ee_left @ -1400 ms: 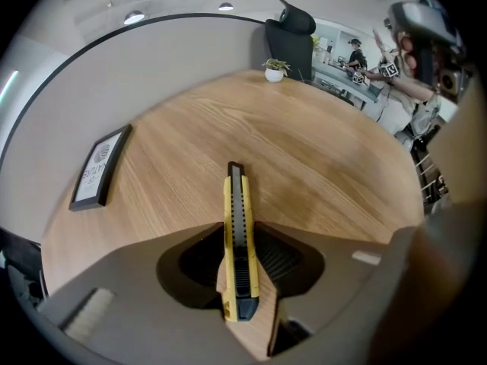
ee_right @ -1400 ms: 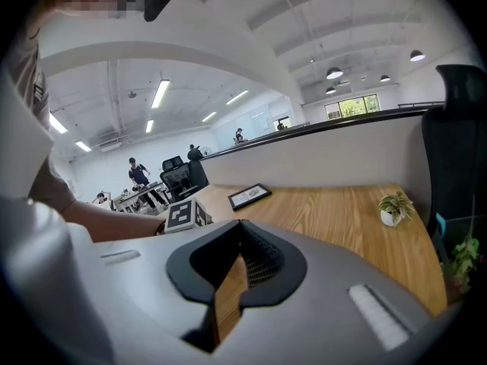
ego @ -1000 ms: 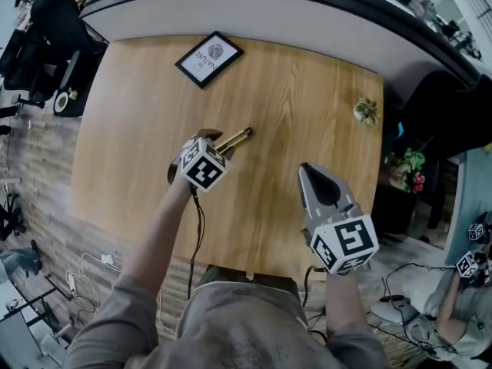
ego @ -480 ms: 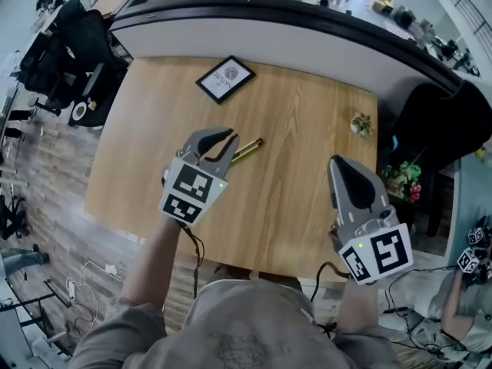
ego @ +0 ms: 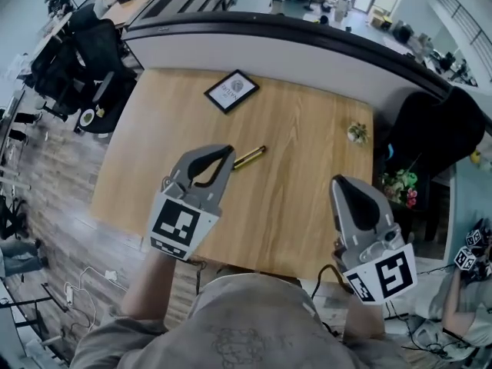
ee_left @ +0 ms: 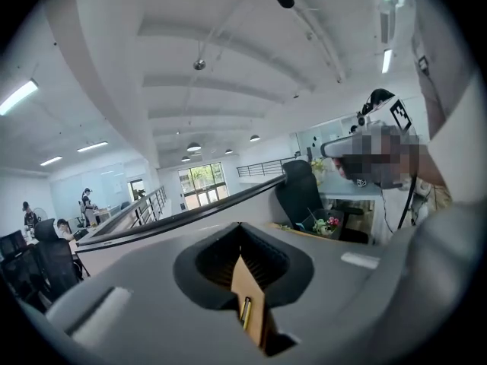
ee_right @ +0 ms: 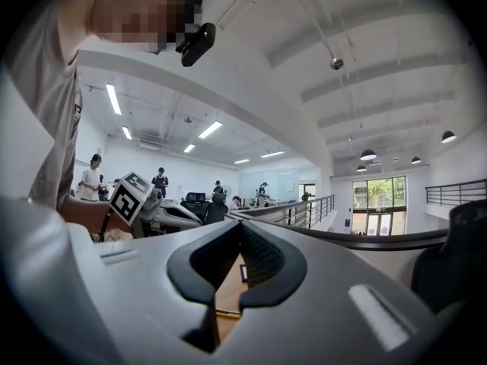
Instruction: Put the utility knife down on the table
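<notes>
The utility knife point(ego: 248, 157), yellow and black, lies flat on the wooden table point(ego: 307, 129), free of both grippers. My left gripper point(ego: 227, 152) hangs well above the table, shut and empty, its tip just left of the knife in the head view. Through the hollow between its jaws, the left gripper view shows the knife point(ee_left: 245, 311) far below. My right gripper point(ego: 343, 181) is also raised, shut with nothing in it, off to the right near the table's front edge. Both gripper views look out level across the room, over the left gripper point(ee_left: 240, 225) and the right gripper point(ee_right: 243, 223).
A black picture frame point(ego: 231, 91) lies at the table's far side. A small potted plant point(ego: 355, 133) stands near the right edge. Beyond the table runs a curved dark counter point(ego: 307, 37). Office chairs point(ego: 92, 60) stand to the left, flowers point(ego: 400, 183) to the right.
The left gripper lifted away from the knife and its jaws went from open to shut. The right gripper also rose. The knife stayed on the table.
</notes>
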### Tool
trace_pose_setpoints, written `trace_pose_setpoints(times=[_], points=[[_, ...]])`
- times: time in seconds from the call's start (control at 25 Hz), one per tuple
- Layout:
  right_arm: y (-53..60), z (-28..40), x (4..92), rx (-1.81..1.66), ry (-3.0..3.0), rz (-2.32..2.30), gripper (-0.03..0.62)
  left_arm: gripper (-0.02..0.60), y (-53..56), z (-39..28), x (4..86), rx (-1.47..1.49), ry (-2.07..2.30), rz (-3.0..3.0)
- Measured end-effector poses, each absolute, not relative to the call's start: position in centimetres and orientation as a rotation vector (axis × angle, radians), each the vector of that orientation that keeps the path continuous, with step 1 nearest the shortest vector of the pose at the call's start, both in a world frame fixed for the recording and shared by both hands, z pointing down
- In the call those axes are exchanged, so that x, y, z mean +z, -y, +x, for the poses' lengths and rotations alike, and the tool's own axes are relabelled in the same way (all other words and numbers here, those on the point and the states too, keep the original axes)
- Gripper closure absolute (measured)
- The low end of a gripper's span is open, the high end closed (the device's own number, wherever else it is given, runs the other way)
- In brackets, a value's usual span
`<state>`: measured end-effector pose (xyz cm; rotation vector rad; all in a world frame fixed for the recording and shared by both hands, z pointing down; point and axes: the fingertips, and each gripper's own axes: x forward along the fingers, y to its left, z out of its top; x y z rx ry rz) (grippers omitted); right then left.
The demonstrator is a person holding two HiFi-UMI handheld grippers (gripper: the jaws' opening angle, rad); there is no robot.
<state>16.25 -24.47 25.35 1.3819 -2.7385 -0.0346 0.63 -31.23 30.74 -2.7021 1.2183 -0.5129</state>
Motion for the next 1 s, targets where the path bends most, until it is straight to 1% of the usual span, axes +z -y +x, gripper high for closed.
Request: trace_pose_setpoints(times=[0.44,1.0], points=[[21.3,13.9,28.0,0.129,2.719,1.267,0.585,0.58,26.7,-0.4,31.9,-0.507,-1.285,-2.782],[22.1,12.9,29.5,0.129,2.675,1.294,0.585,0.581,26.9,-2.3,31.3,-0.46,-1.318,-2.773]])
